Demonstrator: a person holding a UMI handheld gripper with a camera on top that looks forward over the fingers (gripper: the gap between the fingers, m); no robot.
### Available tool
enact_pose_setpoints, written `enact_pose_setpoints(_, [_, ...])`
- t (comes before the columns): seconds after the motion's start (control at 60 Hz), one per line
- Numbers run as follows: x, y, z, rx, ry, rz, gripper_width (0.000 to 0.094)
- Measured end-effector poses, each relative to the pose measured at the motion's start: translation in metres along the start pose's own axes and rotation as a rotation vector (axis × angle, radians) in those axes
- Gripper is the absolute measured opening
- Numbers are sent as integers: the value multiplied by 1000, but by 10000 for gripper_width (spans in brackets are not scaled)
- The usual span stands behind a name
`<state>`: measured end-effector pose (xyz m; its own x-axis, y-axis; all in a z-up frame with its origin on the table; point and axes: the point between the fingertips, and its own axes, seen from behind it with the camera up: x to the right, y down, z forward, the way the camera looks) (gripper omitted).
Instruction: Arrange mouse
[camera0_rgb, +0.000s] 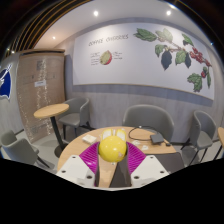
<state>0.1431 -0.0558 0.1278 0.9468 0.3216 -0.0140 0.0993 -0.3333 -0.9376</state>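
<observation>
A rounded yellow mouse (112, 147) sits between the two fingers of my gripper (112, 152). The magenta pads (91, 157) press on it from the left and the right. It appears to be held above the wooden table (72, 153). The gripper is shut on the mouse. The mouse's underside and rear are hidden by the fingers.
A small white and dark object (140, 147) lies on the table just right of the fingers. Grey chairs (148, 118) stand beyond the table. A round wooden side table (51, 112) stands at the far left. A wall with a leaf mural (175, 52) is behind.
</observation>
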Motion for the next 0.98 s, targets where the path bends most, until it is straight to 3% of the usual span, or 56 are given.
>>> enact_pose_setpoints(0.1, [75, 30, -21, -34, 108, 26, 356])
enact_pose_setpoints(0.217, [109, 103, 1, -182, 165, 77, 357])
enact_pose_setpoints(0.383, [130, 165, -1, -325, 165, 113, 365])
enact_pose_setpoints(0.417, [132, 160, 10, -298, 161, 102, 380])
enact_pose_setpoints(0.533, [133, 164, 5, -341, 148, 81, 508])
enact_pose_setpoints(0.6, [128, 163, -14, -353, 134, 85, 716])
enact_pose_setpoints(0.65, [123, 151, -26, -312, 115, 88, 874])
enact_pose_setpoints(0.85, [98, 137, -99, -260, 7, 153, 859])
enact_pose_setpoints(0.983, [99, 150, -132, -254, -7, 149, 860])
